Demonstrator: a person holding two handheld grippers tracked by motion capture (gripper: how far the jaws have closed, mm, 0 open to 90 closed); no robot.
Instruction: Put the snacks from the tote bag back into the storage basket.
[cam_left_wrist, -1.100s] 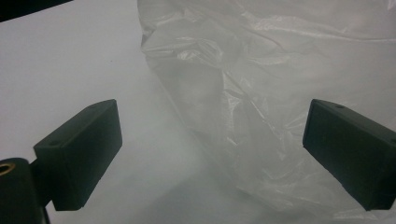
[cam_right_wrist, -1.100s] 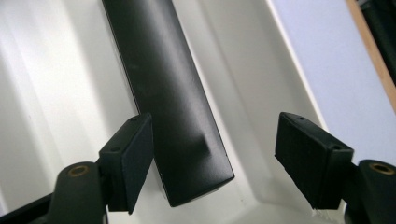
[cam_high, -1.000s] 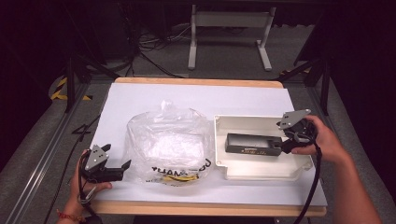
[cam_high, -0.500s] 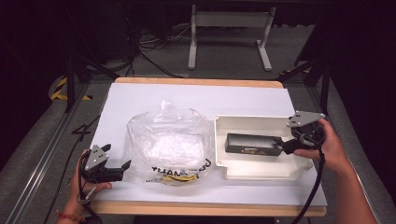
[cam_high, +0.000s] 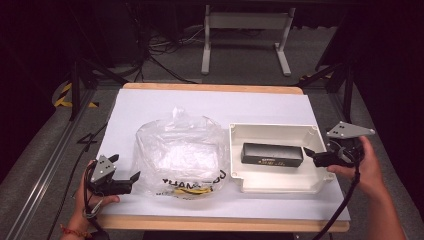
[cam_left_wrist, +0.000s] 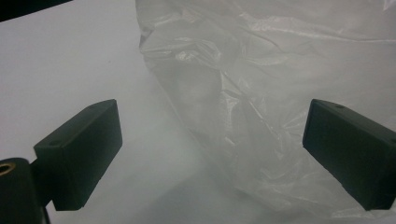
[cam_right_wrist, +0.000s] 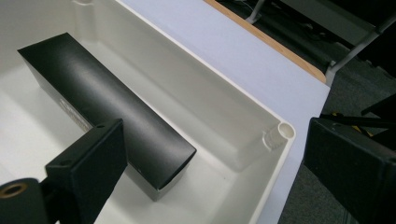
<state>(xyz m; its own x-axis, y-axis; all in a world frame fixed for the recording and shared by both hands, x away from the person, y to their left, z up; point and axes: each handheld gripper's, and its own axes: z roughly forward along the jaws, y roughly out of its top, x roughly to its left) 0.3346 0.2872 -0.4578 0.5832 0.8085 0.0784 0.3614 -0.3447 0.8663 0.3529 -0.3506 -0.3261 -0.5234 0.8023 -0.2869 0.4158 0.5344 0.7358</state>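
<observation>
The long black cardboard box (cam_high: 272, 154) lies in the shallow white plastic tray (cam_high: 274, 131), at three o'clock on the tabletop (cam_high: 165, 102). That placing looks done: my right tongs (cam_high: 308, 151), just opened, stand wide and empty. My left tongs (cam_high: 136, 176) wait wide at the crumpled clear plastic bag (cam_high: 180, 150), untouched.

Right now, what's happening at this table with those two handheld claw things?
A person is working at a table with a gripper in each hand. The right gripper has just been opening, with nothing between its fingers, and sits at the right end of the white tray. A long black box lies flat inside that tray. The left gripper is open too, holding nothing, beside a crumpled clear plastic bag lying on the table just left of the tray.
</observation>
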